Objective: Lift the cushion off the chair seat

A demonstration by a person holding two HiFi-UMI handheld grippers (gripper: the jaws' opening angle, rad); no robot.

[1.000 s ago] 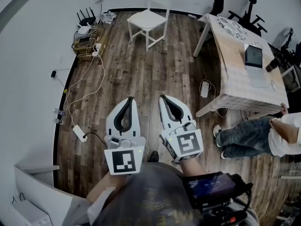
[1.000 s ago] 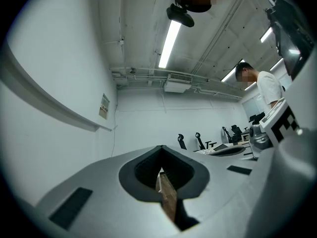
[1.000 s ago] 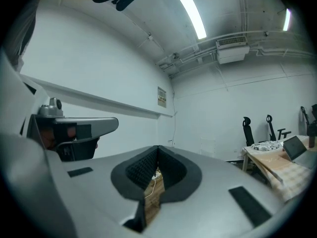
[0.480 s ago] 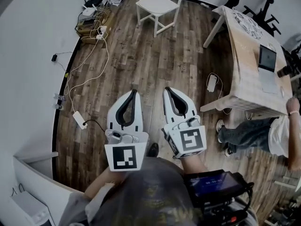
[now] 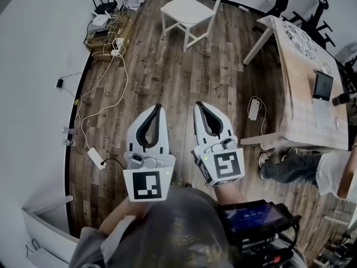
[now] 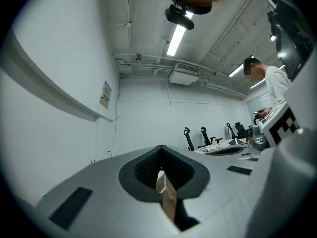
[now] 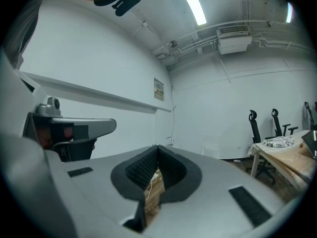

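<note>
A white chair [image 5: 190, 11] stands on the wood floor at the far end of the room, well ahead of both grippers. Its seat looks white and flat; I cannot tell a cushion apart from it. In the right gripper view the chair [image 7: 212, 145] shows faintly against the far wall. My left gripper [image 5: 158, 107] and right gripper [image 5: 199, 105] are held level, side by side, above the floor. Both are shut, with tips together and nothing between them. Their shut tips also show in the left gripper view [image 6: 162, 147] and the right gripper view [image 7: 157, 147].
A wooden table [image 5: 298, 102] with a laptop [image 5: 323, 85] stands on the right, and a person's legs [image 5: 287, 166] are beside it. A white adapter [image 5: 254, 109] lies on the floor. Routers and cables [image 5: 106, 29] line the left wall, with a power strip [image 5: 93, 158] nearer.
The floor and the table have slid across the head view as the person carrying the grippers moves through the room. Both grippers keep their places in the view, side by side and shut.
</note>
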